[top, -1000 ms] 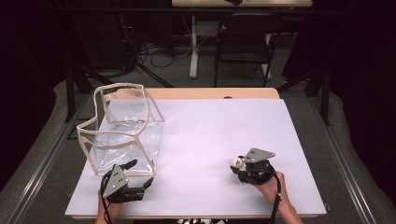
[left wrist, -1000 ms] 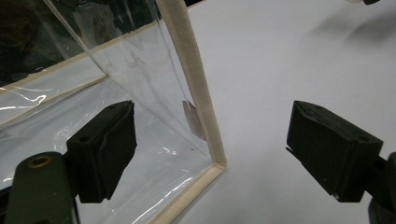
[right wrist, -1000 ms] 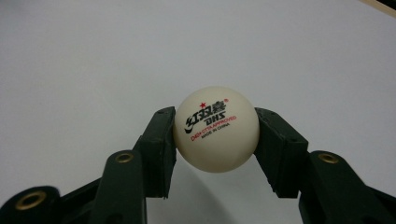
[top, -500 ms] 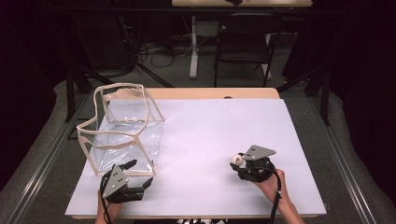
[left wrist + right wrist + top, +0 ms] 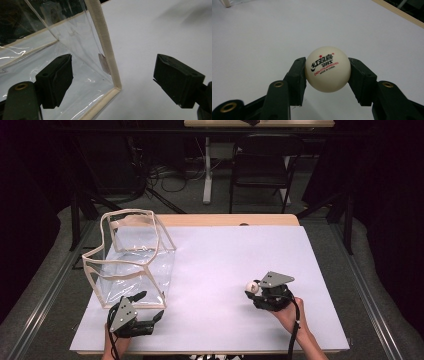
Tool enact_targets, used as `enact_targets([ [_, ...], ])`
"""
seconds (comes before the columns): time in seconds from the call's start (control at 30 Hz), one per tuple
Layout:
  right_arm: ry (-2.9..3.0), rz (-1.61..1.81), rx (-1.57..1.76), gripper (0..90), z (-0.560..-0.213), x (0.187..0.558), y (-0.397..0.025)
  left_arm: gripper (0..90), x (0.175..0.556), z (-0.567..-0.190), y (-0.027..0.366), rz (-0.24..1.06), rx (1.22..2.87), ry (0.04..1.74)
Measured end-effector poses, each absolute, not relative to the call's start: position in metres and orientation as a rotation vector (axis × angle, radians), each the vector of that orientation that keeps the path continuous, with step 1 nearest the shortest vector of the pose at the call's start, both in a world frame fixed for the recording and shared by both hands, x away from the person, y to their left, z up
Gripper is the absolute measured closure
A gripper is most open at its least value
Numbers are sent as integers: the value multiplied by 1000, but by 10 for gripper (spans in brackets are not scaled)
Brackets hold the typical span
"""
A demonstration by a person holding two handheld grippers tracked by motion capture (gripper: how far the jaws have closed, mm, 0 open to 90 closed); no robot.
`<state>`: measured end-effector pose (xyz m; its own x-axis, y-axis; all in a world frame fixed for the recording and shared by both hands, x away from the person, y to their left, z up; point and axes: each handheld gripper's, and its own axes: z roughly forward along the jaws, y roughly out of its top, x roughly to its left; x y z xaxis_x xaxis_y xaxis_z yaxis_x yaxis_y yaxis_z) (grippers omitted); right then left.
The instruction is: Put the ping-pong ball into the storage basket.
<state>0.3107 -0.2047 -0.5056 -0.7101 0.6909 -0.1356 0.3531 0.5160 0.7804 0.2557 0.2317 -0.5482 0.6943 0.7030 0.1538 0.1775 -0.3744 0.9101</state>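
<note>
- Right gripper view: ping-pong ball [image 5: 327, 69] pinched btwn right gripper [image 5: 327, 75] fingers, just above table [image 5: 257, 37].
- Vs a sec ago: right gripper w/ ball has edged slightly toward clear bag [image 5: 131, 257]; prob carry phase, drop-in not yet done.
- Left gripper [image 5: 113, 80] hasn't moved; fingers wide, straddling bag's near corner seam [image 5: 106, 50], no grip yet.

Cream ball [image 5: 327, 69], clear bag [image 5: 131, 261], black jaws.
We see black and red print on the ball between our right gripper's [image 5: 327, 75] jaws; the beige-trimmed bag beside our left gripper [image 5: 112, 82] sits on white table [image 5: 225, 270].
</note>
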Motion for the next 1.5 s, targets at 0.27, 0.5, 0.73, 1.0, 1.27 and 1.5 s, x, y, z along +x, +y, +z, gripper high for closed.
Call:
enact_targets([
  [0.27,2327,1063,848,508,-504,315,-201,161,256,-548,232,662,1907,685],
  [0.5,2329,1066,843,508,-503,320,-198,161,256,-548,232,659,1903,685],
  [0.73,2333,1071,845,508,-502,325,-196,161,256,-548,232,657,1901,684],
  [1.0,2332,1080,844,508,-499,331,-192,161,256,-548,232,656,1900,683],
  [1.27,2331,1087,831,508,-496,337,-187,161,256,-549,232,656,1901,683],
  [1.5,2329,1094,826,509,-492,340,-186,161,256,-548,232,657,1903,681],
])
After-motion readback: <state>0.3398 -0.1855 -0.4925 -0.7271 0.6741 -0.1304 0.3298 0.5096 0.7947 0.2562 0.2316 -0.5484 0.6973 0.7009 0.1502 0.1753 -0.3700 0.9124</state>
